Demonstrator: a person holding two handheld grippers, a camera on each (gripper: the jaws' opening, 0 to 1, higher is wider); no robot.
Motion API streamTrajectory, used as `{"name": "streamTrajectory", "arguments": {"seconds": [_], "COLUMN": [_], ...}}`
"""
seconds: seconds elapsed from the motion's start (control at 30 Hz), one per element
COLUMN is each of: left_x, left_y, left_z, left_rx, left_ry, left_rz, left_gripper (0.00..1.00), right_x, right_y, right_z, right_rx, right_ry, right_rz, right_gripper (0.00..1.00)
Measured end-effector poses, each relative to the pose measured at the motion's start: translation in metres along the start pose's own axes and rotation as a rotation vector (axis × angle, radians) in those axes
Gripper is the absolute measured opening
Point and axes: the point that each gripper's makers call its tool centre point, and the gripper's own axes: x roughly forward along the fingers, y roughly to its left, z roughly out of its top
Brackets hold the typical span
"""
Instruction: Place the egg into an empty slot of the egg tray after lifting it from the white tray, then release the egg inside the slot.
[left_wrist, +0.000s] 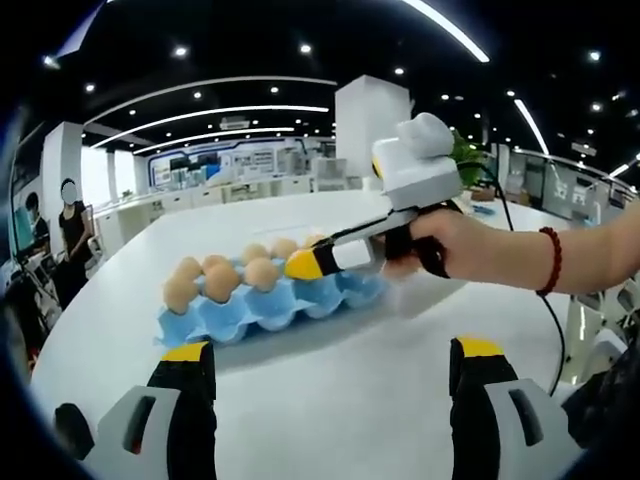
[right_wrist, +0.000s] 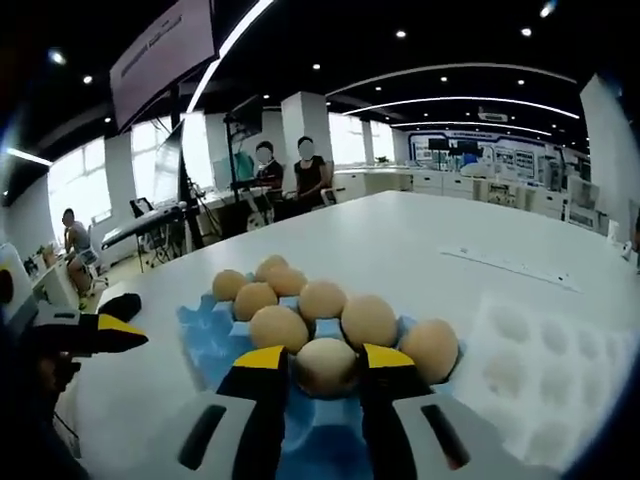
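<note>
Egg (right_wrist: 325, 365), pale tan and smooth with a matte shell, sits between the yellow-tipped jaws of the right tongs (right_wrist: 325, 362) in the right gripper view; the jaws press in on its two sides and hold it low over the blue egg tray (right_wrist: 205, 340), at the tray's near edge. Whether it already rests in a slot cannot be told. It looks slightly lighter than the other eggs (right_wrist: 300, 310), which are light brown and fill the slots behind it in rows. Beside the blue tray, to the right in that view, lies the white tray (right_wrist: 545, 385) with its shallow round hollows, on the white desk (right_wrist: 450, 240). At the left edge of the same view the left tongs (right_wrist: 110, 335) come in, black with a yellow tip.

In the left gripper view the left tongs (left_wrist: 330, 365) stand wide apart with nothing between them, above the bare desk (left_wrist: 330, 400). Farther on lies the egg tray (left_wrist: 270, 305) with brown eggs (left_wrist: 220, 280) in its far rows and open blue cups at the near edge. A hand (left_wrist: 450, 245) with a red bead bracelet (left_wrist: 552, 260) grips the right tongs (left_wrist: 305, 263), whose yellow tip hangs over the tray's right part. People (right_wrist: 285, 175) stand at the far side of the room.
</note>
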Motion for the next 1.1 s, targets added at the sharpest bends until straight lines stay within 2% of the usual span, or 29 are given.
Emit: {"name": "streamTrajectory", "arguments": {"seconds": [0.33,0.7,0.83,1.1], "left_x": [0.001,0.002,0.002,0.003], "left_y": [-0.002,-0.004,-0.005,-0.007], "left_z": [-0.002,-0.001,0.002,0.002], "left_rx": [0.005,-0.005,-0.017,-0.011], "left_ry": [0.015,0.008,-0.007,-0.001], "left_rz": [0.0,0.0,-0.004,-0.002], "left_gripper": [0.99,1.0,1.0,1.0], "right_x": [-0.008,-0.024,-0.027,-0.042], "right_y": [0.002,-0.009,-0.016,-0.025], "right_z": [0.001,0.009,0.008,0.007], "right_rx": [-0.017,0.001,0.024,0.024], "right_ry": [-0.012,-0.044,-0.042,-0.042], "right_rz": [0.004,-0.006,-0.011,-0.018], "right_gripper": [0.34,0.34,0.34,0.34]}}
